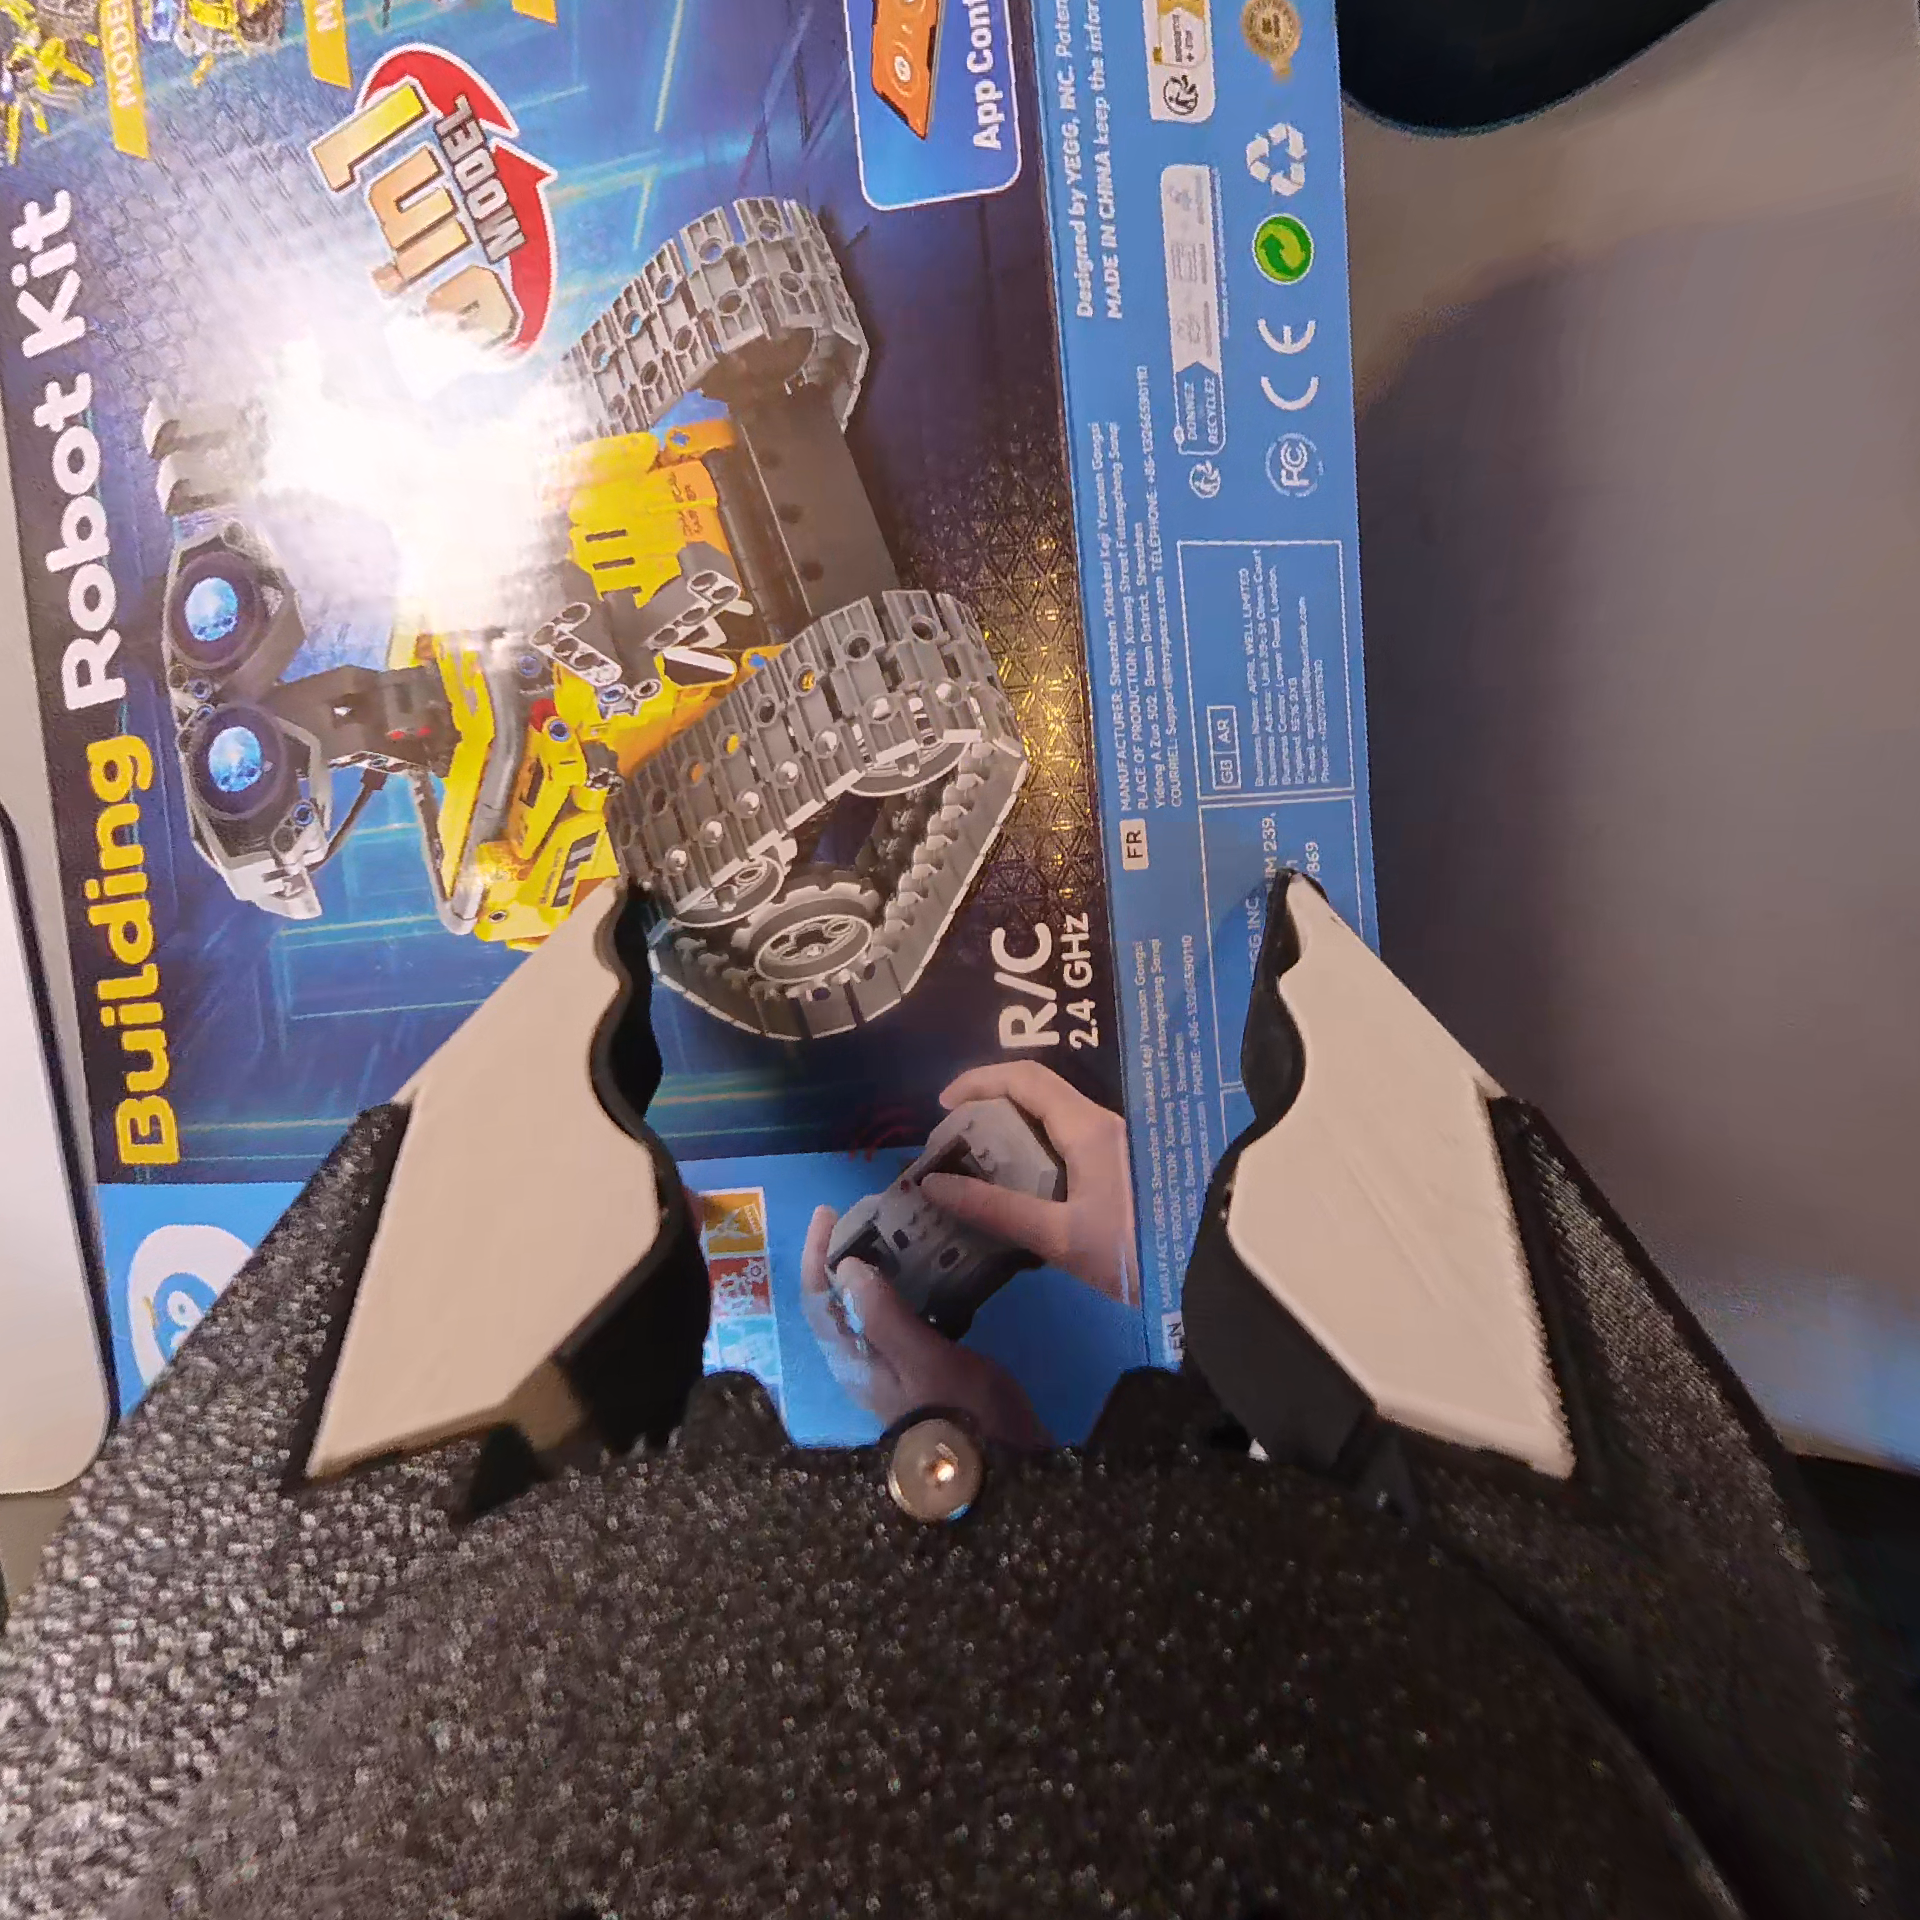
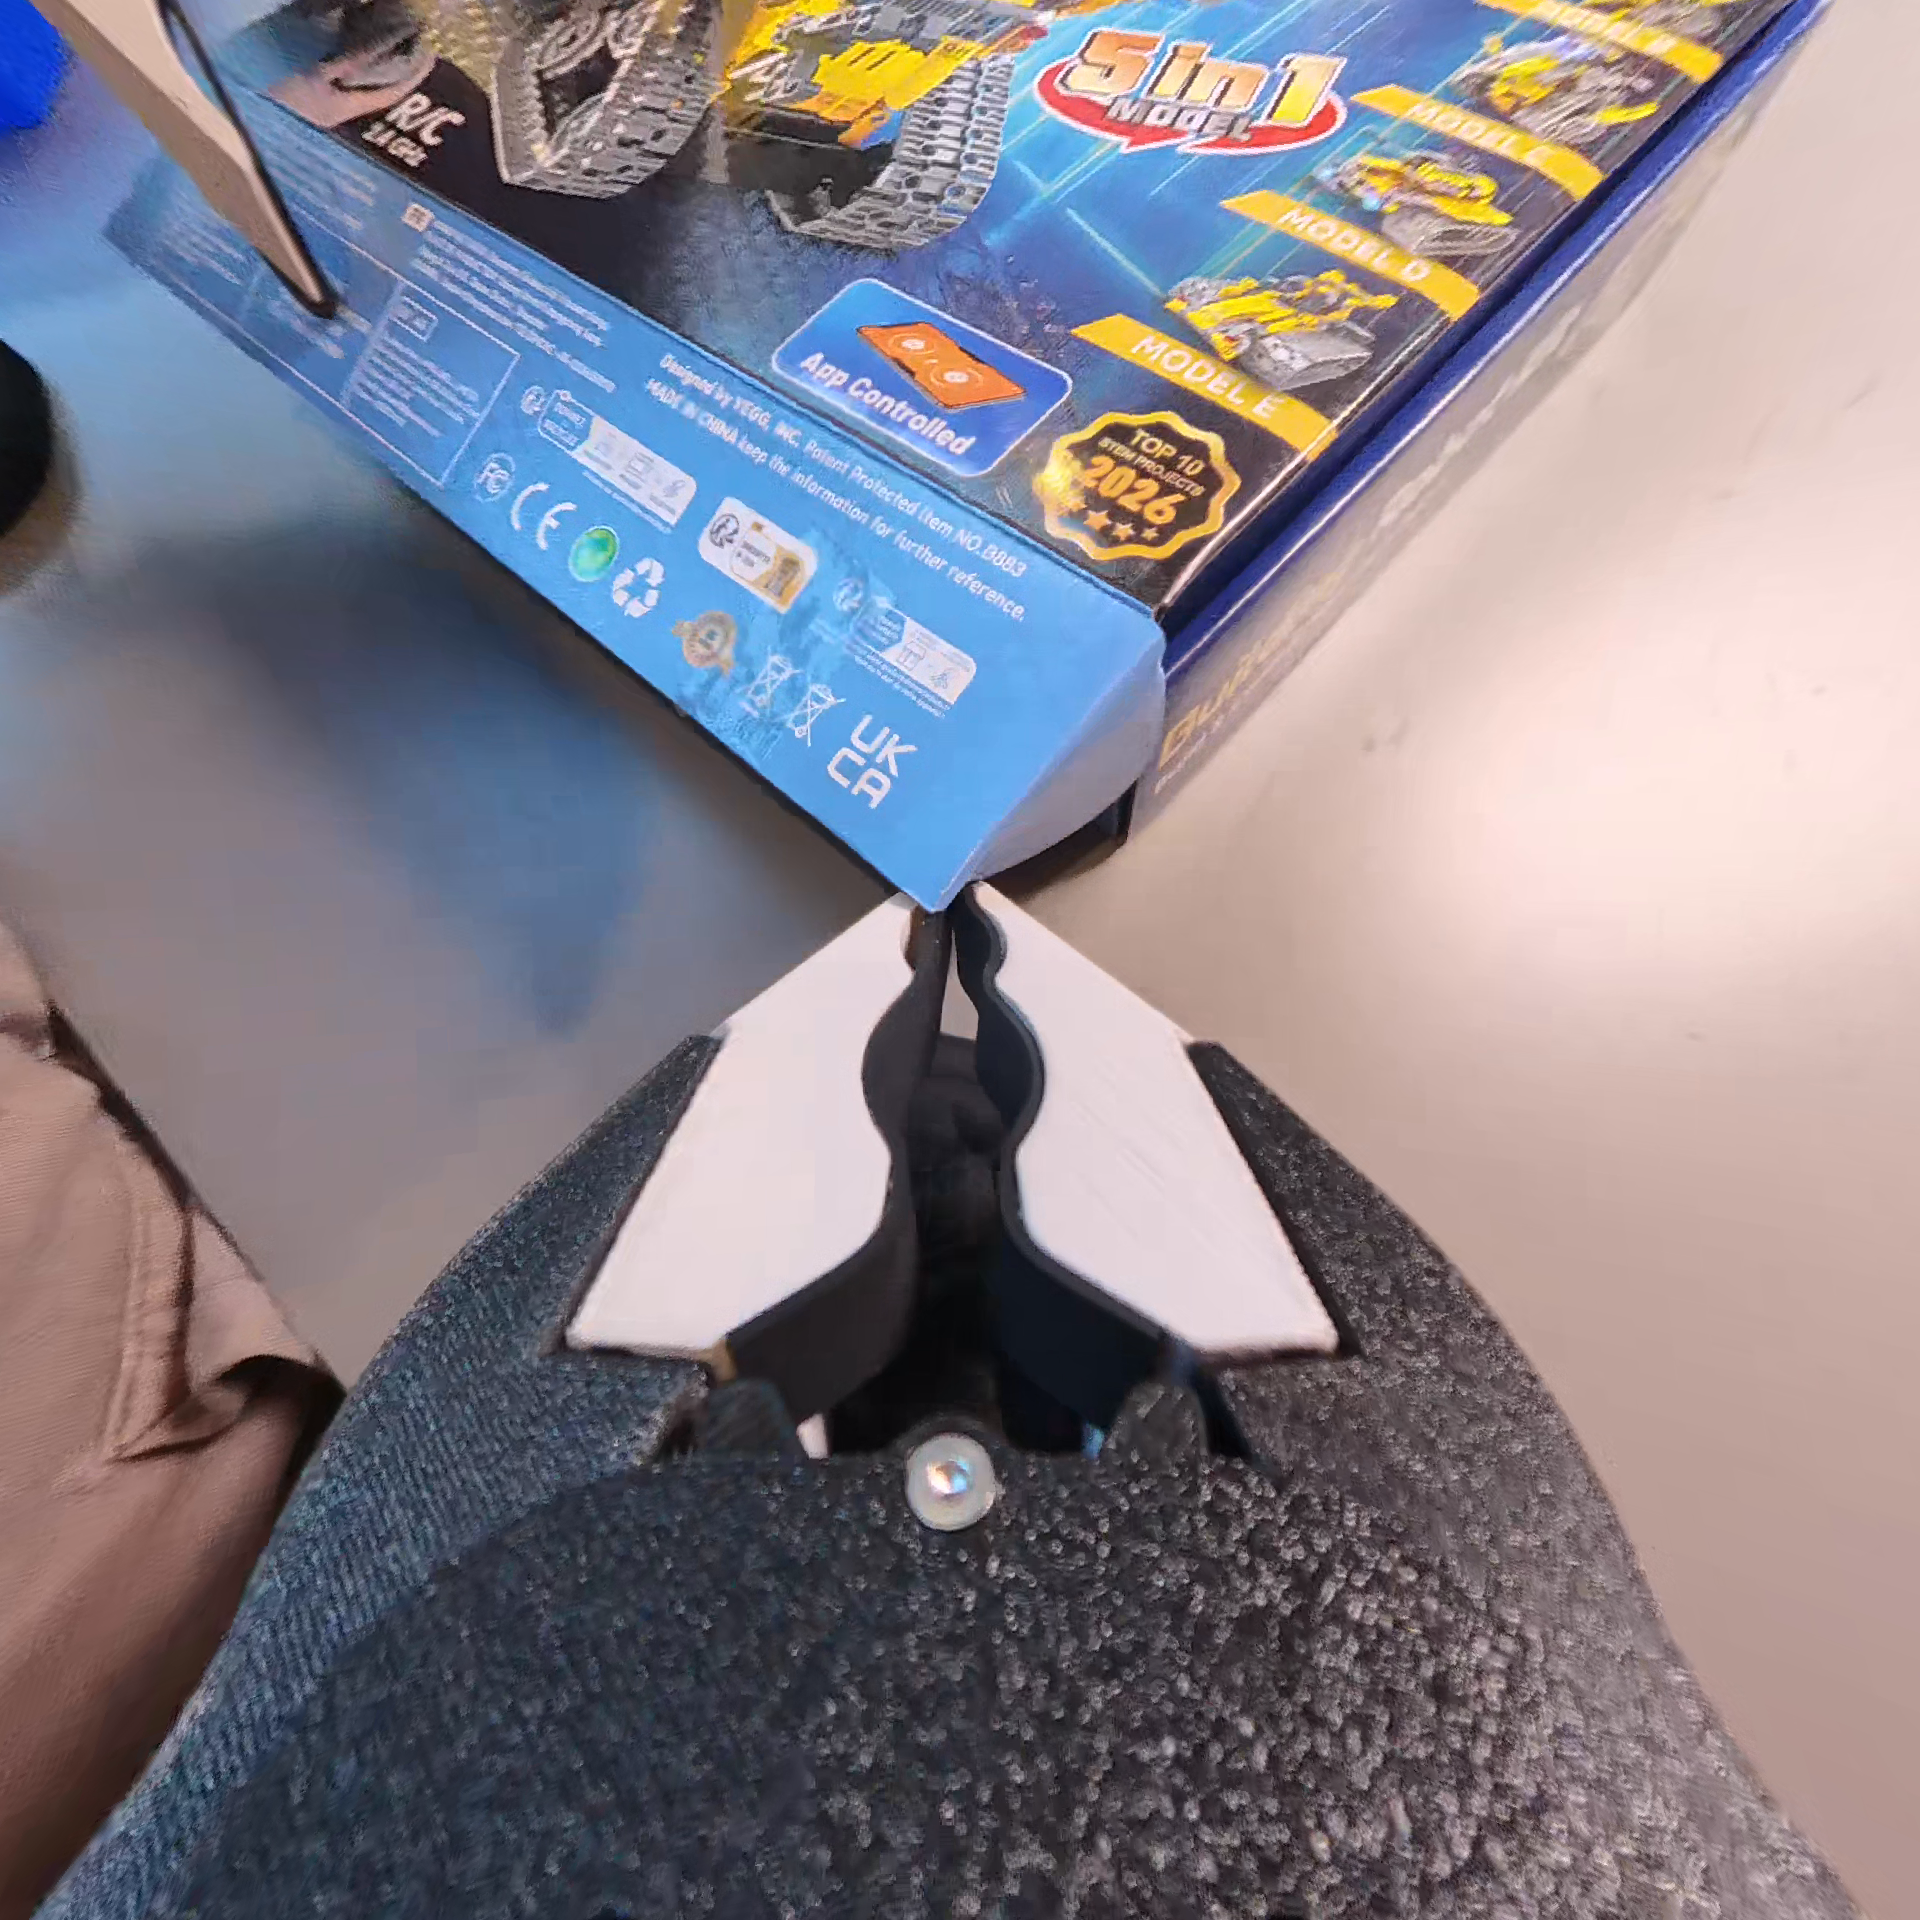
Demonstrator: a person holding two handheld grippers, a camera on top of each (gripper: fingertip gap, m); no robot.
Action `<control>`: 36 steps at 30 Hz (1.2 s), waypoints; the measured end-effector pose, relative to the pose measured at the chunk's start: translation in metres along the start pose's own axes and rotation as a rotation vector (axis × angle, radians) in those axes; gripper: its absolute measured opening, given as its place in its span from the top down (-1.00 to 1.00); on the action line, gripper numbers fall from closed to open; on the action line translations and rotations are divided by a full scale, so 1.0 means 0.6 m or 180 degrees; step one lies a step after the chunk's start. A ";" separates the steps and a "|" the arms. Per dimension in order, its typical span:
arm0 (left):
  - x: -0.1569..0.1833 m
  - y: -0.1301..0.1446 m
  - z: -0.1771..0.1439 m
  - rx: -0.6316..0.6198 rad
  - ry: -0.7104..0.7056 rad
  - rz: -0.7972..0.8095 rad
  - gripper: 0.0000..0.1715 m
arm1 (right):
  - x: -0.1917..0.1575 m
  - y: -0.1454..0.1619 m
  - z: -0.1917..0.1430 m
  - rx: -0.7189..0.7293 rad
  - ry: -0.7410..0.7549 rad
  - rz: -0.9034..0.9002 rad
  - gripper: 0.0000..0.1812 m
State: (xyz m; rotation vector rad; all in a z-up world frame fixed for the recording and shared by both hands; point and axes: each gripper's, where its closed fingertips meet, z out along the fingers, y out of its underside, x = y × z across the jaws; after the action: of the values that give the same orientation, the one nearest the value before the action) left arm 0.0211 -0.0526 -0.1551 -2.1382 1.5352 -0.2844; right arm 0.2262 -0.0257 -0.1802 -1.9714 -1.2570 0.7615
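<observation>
A blue toy-kit box [image 1: 935, 520] with a pictured yellow tracked robot lies on the pale table [image 1: 1662, 727]. My left gripper [image 1: 961, 894] is open wide over the lid. Its right fingertip [image 1: 1294, 909] rests at the light blue side strip, and its left fingertip [image 1: 613, 914] is over the picture. In the right wrist view the box [image 2: 935, 312] lies ahead, and one finger of the left gripper [image 2: 208, 177] touches its light blue side. My right gripper [image 2: 943, 902] is shut on the near corner of that light blue lid edge [image 2: 914, 769], which stands off the dark blue base [image 2: 1455, 520].
A white flat object [image 1: 31, 1039] lies left of the box. A dark teal thing [image 1: 1662, 62] sits at the far right of the table. A beige cloth or sleeve [image 2: 104, 1351] is at the near left, and a dark object [image 2: 16, 436] at the left edge. Across from one pair of fingers to the other is roughly 20 cm.
</observation>
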 end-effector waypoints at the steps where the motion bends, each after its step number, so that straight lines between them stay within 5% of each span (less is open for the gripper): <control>1: 0.000 0.001 0.000 -0.0011 0.0002 0.0013 -0.35 | -0.005 0.002 0.001 -0.0022 -0.0089 0.0025 1.00; 8: -0.003 0.003 -0.002 -0.0013 0.0046 0.0033 -0.37 | -0.022 0.004 0.002 0.0001 -0.0325 -0.0017 1.00; 15: -0.011 -0.003 -0.002 0.0052 0.0048 -0.0051 -0.31 | 0.029 0.002 0.000 0.0030 0.0828 -0.0362 1.00; 24: -0.015 -0.006 0.001 0.0094 0.0016 -0.0077 -0.29 | 0.056 0.002 -0.012 0.0061 0.1235 -0.0265 0.75; 25: -0.015 -0.005 0.002 0.0073 0.0006 -0.0060 -0.28 | 0.066 0.000 -0.017 0.0085 0.1381 -0.0233 0.47; 26: -0.015 -0.005 0.003 0.0072 -0.0006 -0.0047 -0.28 | 0.071 0.000 -0.021 0.0093 0.1443 -0.0204 0.40; 32: -0.015 -0.007 0.003 0.0105 0.0013 -0.0038 -0.28 | 0.061 -0.007 -0.004 -0.0008 0.1472 -0.0600 0.47; 36: -0.017 -0.008 0.004 0.0123 0.0001 -0.0029 -0.28 | 0.059 -0.009 0.019 -0.0181 0.1478 -0.0946 0.73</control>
State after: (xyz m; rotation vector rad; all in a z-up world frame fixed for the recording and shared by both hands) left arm 0.0227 -0.0414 -0.1535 -2.1161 1.5084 -0.3150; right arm 0.2278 0.0112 -0.1872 -1.8072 -1.2479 0.1108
